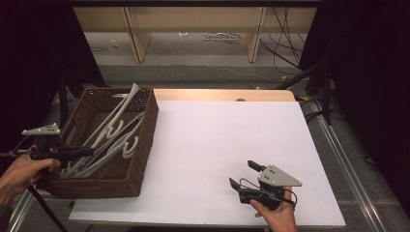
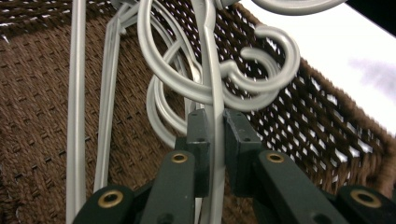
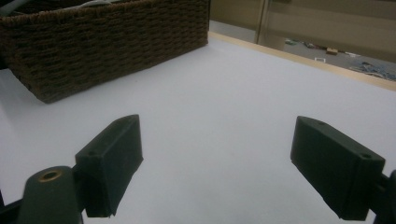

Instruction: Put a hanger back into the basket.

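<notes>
A brown woven basket (image 1: pixel 144 145) sits at the table's left edge with several pale grey plastic hangers (image 1: pixel 111 133) heaped in it. My left gripper (image 1: pixel 89 151) reaches into the basket from the left. In the left gripper view its jaws are shut on the straight bar of one grey hanger (image 2: pixel 214 107), whose hooks (image 2: pixel 275 60) curl just beyond. My right gripper (image 1: pixel 243 174) rests low over the white table (image 1: pixel 217 140) at the front right, open, with nothing between its fingers (image 3: pixel 112 158).
The basket's side wall (image 3: pixel 107 42) stands to the left of the right gripper. A wooden strip (image 1: pixel 222 94) edges the table's far side, with shelving legs and cables (image 1: pixel 285 53) on the floor beyond. Dark stands flank the table.
</notes>
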Demonstrator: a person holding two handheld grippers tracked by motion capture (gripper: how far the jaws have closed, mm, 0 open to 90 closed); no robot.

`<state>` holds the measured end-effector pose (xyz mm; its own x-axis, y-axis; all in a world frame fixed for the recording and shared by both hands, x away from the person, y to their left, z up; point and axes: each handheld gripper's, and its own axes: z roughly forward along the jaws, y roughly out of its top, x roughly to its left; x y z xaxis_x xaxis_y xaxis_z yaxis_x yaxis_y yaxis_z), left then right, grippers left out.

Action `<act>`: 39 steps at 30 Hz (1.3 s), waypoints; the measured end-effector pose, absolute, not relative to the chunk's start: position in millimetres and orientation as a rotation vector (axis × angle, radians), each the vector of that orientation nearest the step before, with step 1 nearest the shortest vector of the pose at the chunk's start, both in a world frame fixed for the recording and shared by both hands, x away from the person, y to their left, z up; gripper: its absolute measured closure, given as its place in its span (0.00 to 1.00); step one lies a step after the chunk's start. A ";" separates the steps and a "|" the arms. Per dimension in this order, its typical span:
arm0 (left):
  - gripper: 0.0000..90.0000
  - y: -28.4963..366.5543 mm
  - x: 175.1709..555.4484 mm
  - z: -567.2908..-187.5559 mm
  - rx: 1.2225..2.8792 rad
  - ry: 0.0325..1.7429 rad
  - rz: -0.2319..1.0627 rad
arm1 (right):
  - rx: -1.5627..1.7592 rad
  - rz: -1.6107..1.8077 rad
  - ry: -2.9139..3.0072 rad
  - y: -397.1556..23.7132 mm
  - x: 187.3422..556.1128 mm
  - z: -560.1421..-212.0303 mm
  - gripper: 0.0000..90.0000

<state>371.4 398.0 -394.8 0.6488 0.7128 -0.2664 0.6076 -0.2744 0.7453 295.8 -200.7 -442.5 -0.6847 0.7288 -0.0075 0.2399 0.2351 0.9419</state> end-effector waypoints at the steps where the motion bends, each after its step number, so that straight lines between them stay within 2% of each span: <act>1: 0.90 398.5 370.3 -395.7 2.001 1.029 0.158 | 0.889 1.438 2.063 -200.7 295.5 -442.2 0.20; 5: 0.90 397.0 370.7 -401.2 2.010 1.028 0.160 | 0.908 1.458 2.069 -199.4 295.4 -443.2 0.20; 17: 0.89 376.5 379.2 -402.4 2.203 1.044 0.139 | 0.891 1.431 2.074 -201.1 294.8 -441.4 0.20; 19: 0.84 375.9 380.4 -402.8 2.226 1.059 0.150 | 0.893 1.440 2.069 -200.6 295.2 -442.1 0.20; 20: 0.77 378.0 381.7 -401.2 2.261 1.047 0.161 | 0.906 1.445 2.075 -200.1 294.6 -442.2 0.20; 21: 0.77 378.4 381.9 -400.9 2.258 1.046 0.165 | 0.906 1.445 2.075 -200.1 294.6 -442.2 0.20; 23: 0.72 377.3 381.4 -399.2 2.230 1.067 0.177 | 0.895 1.434 2.069 -200.7 295.0 -441.9 0.20; 26: 0.58 375.1 381.9 -393.8 2.180 1.111 0.214 | 0.908 1.434 2.084 -200.3 294.5 -441.9 0.20; 29: 0.53 372.6 382.5 -386.3 2.152 1.104 0.226 | 0.906 1.433 2.083 -200.3 294.4 -441.7 0.20; 30: 0.48 369.6 382.2 -383.9 2.115 1.121 0.242 | 0.905 1.444 2.077 -200.3 294.7 -442.0 0.20; 32: 0.46 364.0 381.9 -377.7 2.073 1.121 0.263 | 0.906 1.439 2.079 -200.6 294.6 -441.8 0.20; 34: 0.40 357.3 380.9 -372.1 2.010 1.124 0.273 | 0.892 1.433 2.073 -201.3 294.8 -441.3 0.20; 36: 0.39 349.3 379.6 -368.4 1.951 1.123 0.267 | 0.894 1.435 2.068 -201.1 294.9 -441.5 0.20; 39: 0.37 338.6 378.9 -364.6 1.952 1.110 0.271 | 0.892 1.434 2.070 -201.2 294.8 -441.3 0.20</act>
